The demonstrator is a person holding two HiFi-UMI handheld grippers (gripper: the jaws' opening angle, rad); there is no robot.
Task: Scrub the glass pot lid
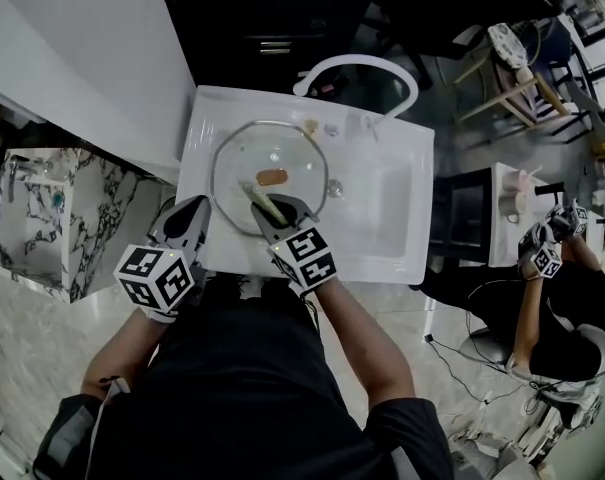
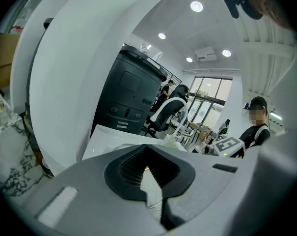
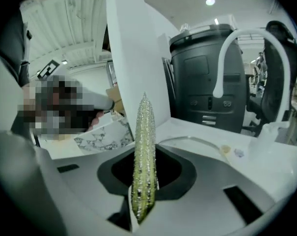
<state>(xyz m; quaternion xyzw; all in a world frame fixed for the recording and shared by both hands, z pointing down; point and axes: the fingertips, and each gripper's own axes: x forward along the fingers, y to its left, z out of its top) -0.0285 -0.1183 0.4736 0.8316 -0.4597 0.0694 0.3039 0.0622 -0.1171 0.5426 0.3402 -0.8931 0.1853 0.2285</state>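
Note:
The glass pot lid (image 1: pixel 282 153), metal-rimmed with a brown knob (image 1: pixel 272 177), lies in the white sink (image 1: pixel 382 218). My left gripper (image 1: pixel 194 213) sits at the lid's near-left edge; in the left gripper view its jaws (image 2: pixel 153 200) are together, with the lid's rim (image 2: pixel 155 208) showing between them. My right gripper (image 1: pixel 269 216) reaches over the lid's near side, shut on a yellow-green scrub pad (image 1: pixel 258 202). In the right gripper view the pad (image 3: pixel 143 161) stands edge-on, sparkly, sticking out past the jaws, with the lid's rim (image 3: pixel 197 140) beyond it.
A white curved faucet (image 1: pixel 357 66) arches over the sink's back edge, with small bits (image 1: pixel 311 126) on the ledge and a drain (image 1: pixel 334 187) right of the lid. A marble-patterned stand (image 1: pixel 42 218) is at left. Another person (image 1: pixel 562 298) with a gripper sits at far right.

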